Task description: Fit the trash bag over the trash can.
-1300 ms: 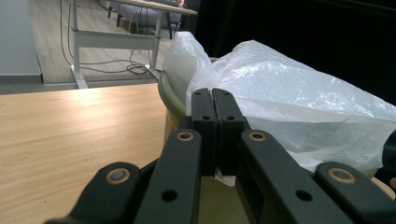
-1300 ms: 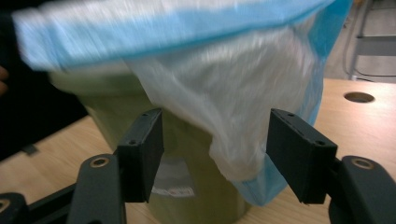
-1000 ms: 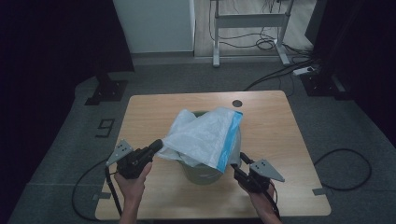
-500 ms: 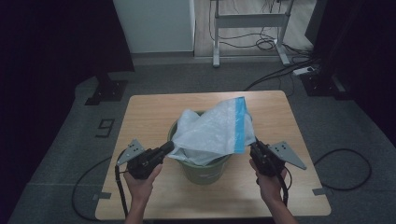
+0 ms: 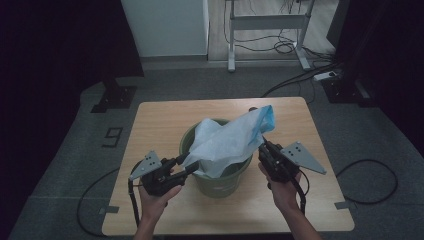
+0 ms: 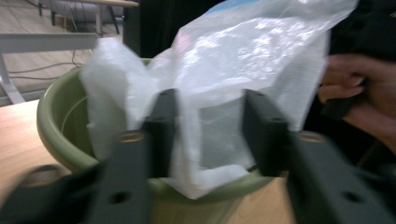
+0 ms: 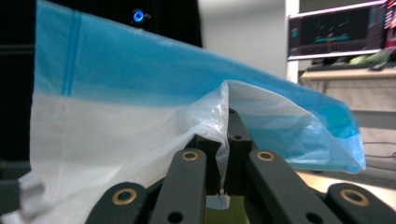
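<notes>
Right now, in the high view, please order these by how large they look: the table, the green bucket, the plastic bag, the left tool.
1. table, clearly largest.
2. plastic bag and green bucket: look alike, and the bag hides much of the bucket, so unranked.
3. left tool, smallest.

A light wooden table (image 5: 160, 125) on a grey floor (image 5: 65, 165) carries a green bucket (image 5: 220, 182) near its front middle; a small dark disc (image 5: 253, 109) lies by the far edge.
</notes>
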`<action>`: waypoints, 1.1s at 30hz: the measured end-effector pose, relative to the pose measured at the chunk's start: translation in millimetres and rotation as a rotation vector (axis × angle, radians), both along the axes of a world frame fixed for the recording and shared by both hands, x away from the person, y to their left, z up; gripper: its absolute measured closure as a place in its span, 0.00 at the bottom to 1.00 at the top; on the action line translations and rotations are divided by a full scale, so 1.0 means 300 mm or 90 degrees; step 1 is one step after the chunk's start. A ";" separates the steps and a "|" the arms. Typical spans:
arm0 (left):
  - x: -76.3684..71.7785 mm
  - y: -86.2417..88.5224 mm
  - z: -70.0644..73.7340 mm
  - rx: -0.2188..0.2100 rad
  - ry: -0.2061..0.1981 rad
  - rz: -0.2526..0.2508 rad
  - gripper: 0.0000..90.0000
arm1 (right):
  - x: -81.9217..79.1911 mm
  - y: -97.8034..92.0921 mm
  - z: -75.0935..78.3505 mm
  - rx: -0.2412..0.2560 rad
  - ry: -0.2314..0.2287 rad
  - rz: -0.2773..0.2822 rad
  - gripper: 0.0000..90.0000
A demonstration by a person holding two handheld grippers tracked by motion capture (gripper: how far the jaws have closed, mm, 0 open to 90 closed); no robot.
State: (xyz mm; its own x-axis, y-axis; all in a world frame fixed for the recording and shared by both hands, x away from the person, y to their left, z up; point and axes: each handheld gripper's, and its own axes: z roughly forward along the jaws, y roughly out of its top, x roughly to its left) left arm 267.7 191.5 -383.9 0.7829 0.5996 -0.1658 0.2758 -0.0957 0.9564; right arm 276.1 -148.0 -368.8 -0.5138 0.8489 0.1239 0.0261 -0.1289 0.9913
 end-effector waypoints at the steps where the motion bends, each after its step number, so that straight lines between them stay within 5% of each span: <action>1: -0.002 0.007 0.008 0.006 -0.003 -0.002 0.45 | 0.003 0.003 -0.007 -0.002 0.003 0.001 0.97; 7: 0.004 0.009 0.053 0.016 -0.014 0.004 0.38 | 0.021 0.011 -0.012 -0.008 0.009 0.011 0.97; 14: 0.046 -0.035 0.052 0.061 -0.012 0.012 0.40 | 0.020 0.026 -0.007 -0.014 0.004 0.023 0.97; 18: 0.072 -0.061 0.043 0.101 -0.009 0.009 0.54 | 0.024 0.035 -0.009 -0.014 0.005 0.026 0.97; 20: 0.081 -0.068 0.034 0.119 -0.006 0.014 0.70 | 0.027 0.037 -0.008 -0.013 0.005 0.028 0.96; 25: 0.082 -0.057 0.023 0.112 0.003 0.000 0.93 | 0.031 0.044 0.000 -0.009 0.004 0.031 0.96; 33: 0.066 -0.047 0.029 0.095 0.009 -0.030 0.91 | 0.033 0.077 0.025 -0.009 -0.010 0.047 0.95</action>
State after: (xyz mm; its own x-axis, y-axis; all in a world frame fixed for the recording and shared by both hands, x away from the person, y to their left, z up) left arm 287.4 177.3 -375.3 0.8092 0.5807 -0.0891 0.2811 -0.2494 0.9267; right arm 285.8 -125.0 -361.2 -0.5763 0.8106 0.1040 0.0195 -0.1136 0.9933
